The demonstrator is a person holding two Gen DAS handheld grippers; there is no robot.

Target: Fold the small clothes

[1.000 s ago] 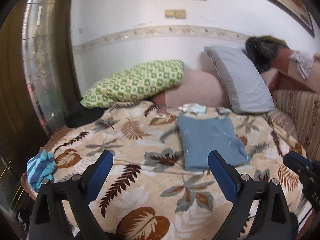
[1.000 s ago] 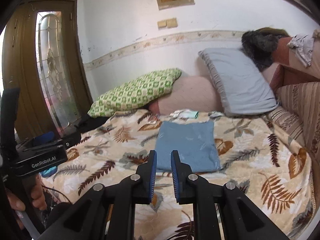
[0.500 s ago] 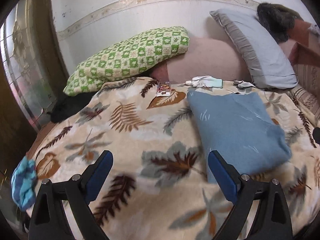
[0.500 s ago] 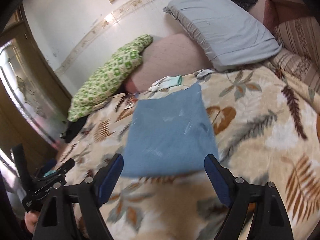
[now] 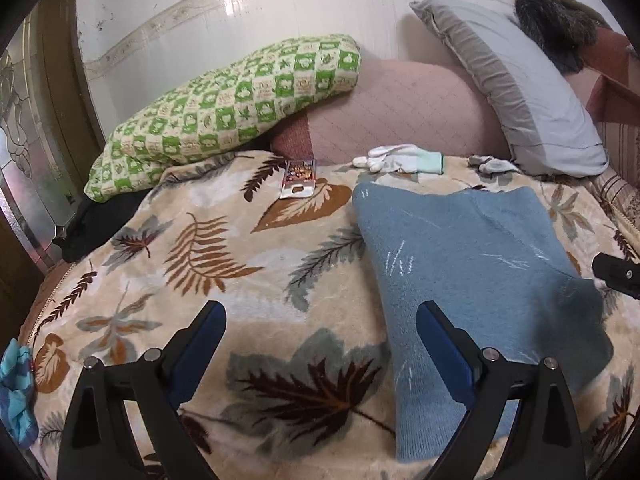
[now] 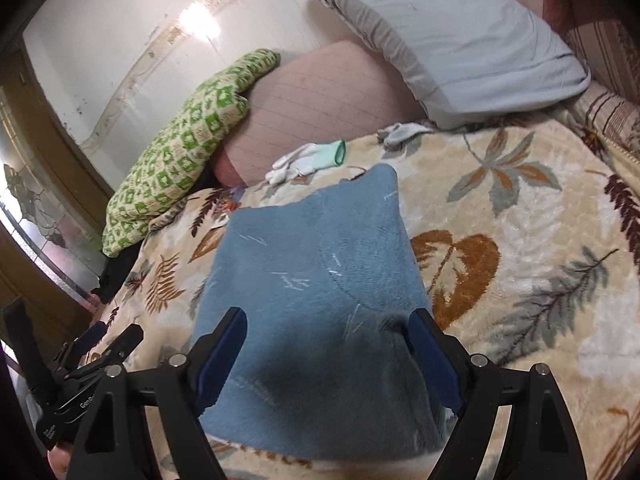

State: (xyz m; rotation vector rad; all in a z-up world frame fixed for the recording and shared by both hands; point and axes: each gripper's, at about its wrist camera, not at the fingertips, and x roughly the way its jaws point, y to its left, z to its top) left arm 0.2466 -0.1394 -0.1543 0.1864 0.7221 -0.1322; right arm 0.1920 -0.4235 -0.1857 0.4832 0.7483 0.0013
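A folded blue knit garment [image 5: 472,264] lies flat on the leaf-patterned blanket [image 5: 224,248]. My left gripper [image 5: 320,344] is open and empty, low over the blanket, with its right finger over the garment's near left edge. In the right wrist view the same garment [image 6: 316,280] fills the middle. My right gripper [image 6: 326,356] is open and empty, its fingers straddling the garment's near end just above it. The left gripper's body [image 6: 80,380] shows at the lower left of that view.
A green checked pillow [image 5: 224,108], a pink bolster [image 5: 400,108] and a grey pillow [image 5: 516,80] line the wall. White gloves [image 5: 400,160], a small packet [image 5: 298,178] and grey socks [image 5: 492,165] lie beyond the garment. A striped blue cloth [image 5: 16,392] hangs at the bed's left edge.
Both grippers have moved forward and down toward the blue garment. The right gripper has gone from shut to wide open and now sits over the garment's near end.
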